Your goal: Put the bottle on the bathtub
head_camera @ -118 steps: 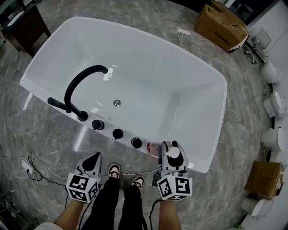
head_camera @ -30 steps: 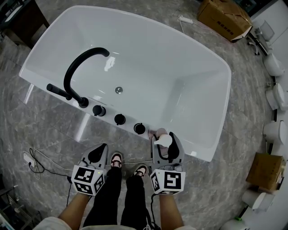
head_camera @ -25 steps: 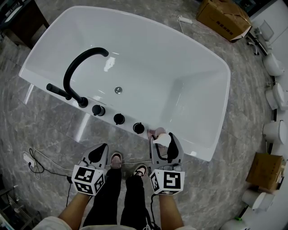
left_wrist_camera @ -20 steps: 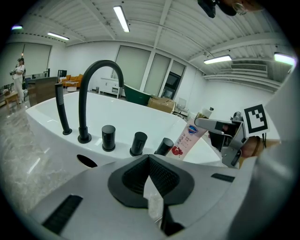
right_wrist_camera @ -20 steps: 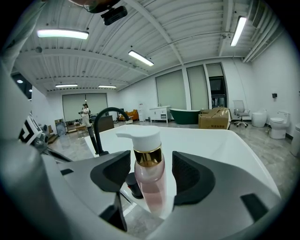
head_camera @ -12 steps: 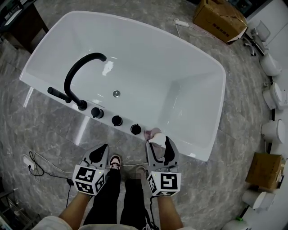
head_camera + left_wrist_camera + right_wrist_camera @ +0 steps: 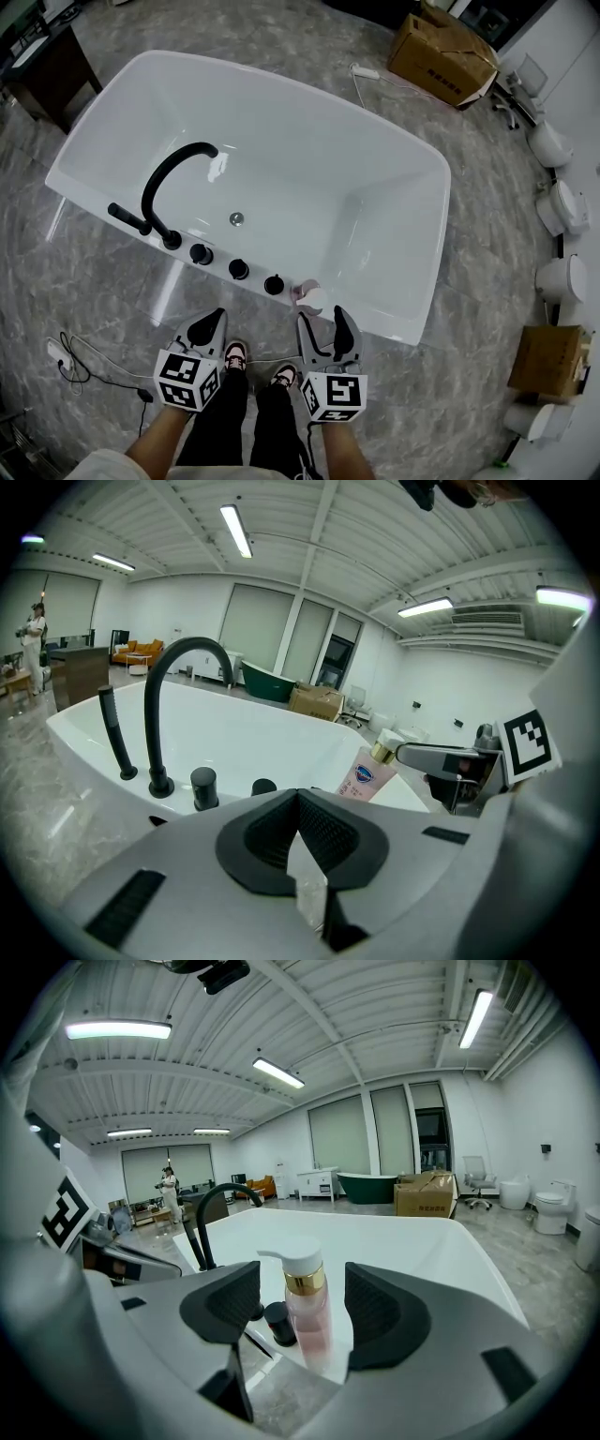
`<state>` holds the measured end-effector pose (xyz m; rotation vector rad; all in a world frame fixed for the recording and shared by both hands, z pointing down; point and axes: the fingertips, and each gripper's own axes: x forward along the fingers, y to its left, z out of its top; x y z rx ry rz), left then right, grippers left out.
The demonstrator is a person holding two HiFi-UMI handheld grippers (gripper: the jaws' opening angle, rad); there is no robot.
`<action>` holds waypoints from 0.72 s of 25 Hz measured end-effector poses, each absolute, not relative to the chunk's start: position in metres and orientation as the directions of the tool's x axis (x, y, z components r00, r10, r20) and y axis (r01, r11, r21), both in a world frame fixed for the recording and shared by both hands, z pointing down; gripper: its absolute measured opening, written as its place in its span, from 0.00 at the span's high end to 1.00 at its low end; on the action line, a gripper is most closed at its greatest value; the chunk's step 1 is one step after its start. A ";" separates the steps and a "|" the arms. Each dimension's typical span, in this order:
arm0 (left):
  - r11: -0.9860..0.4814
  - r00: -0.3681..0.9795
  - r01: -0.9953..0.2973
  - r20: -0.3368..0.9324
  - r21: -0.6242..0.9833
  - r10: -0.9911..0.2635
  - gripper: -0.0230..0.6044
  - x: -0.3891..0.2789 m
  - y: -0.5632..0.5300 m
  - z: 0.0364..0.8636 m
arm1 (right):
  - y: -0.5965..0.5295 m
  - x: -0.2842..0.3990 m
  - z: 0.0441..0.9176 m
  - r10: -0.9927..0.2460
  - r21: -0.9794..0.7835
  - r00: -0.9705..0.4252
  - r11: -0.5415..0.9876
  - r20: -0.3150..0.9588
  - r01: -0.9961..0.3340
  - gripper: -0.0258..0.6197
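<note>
While the bottle [image 7: 308, 296] is standing upright on the near rim of the bathtub [image 7: 375, 322], the right gripper [image 7: 321, 319] is hovering just behind it with its jaws spread wide. In the right gripper view, the pink bottle with its white pump head is showing in the gap between the two pads, with clear space on each side; neither pad is touching it. The bottle is sitting just beside the rightmost of three black knobs [image 7: 274, 284]. The left gripper [image 7: 210, 323] is hanging beside the right one, short of the rim, with its jaws pressed together on nothing. The black faucet [image 7: 167, 183] is arching over the basin.
</note>
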<state>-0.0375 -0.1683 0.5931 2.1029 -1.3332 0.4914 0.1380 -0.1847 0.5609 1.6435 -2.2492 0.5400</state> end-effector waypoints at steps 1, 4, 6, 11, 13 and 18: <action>-0.321 0.430 -0.903 0.587 0.285 -0.686 0.96 -0.036 -0.170 0.590 | -0.185 0.140 0.557 -0.843 -0.120 -0.295 0.270 0.450 -0.955 0.53; -0.328 0.435 -0.900 0.572 0.287 -0.696 0.96 -0.032 -0.174 0.580 | -0.188 0.146 0.545 -0.855 -0.112 -0.283 0.260 0.435 -0.959 0.53; -0.333 0.439 -0.899 0.560 0.286 -0.703 0.96 -0.030 -0.176 0.573 | -0.188 0.150 0.535 -0.864 -0.112 -0.274 0.251 0.422 -0.962 0.53; -0.341 0.444 -0.895 0.526 0.286 -0.725 0.96 -0.021 -0.185 0.553 | -0.190 0.163 0.508 -0.888 -0.106 -0.249 0.225 0.388 -0.968 0.53; -0.353 0.452 -0.891 0.505 0.285 -0.735 0.96 -0.014 -0.191 0.542 | -0.193 0.170 0.496 -0.899 -0.106 -0.234 0.210 0.370 -0.972 0.53; -0.392 0.478 -0.878 0.461 0.273 -0.748 0.96 0.000 -0.199 0.515 | -0.193 0.184 0.468 -0.918 -0.099 -0.204 0.181 0.340 -0.979 0.53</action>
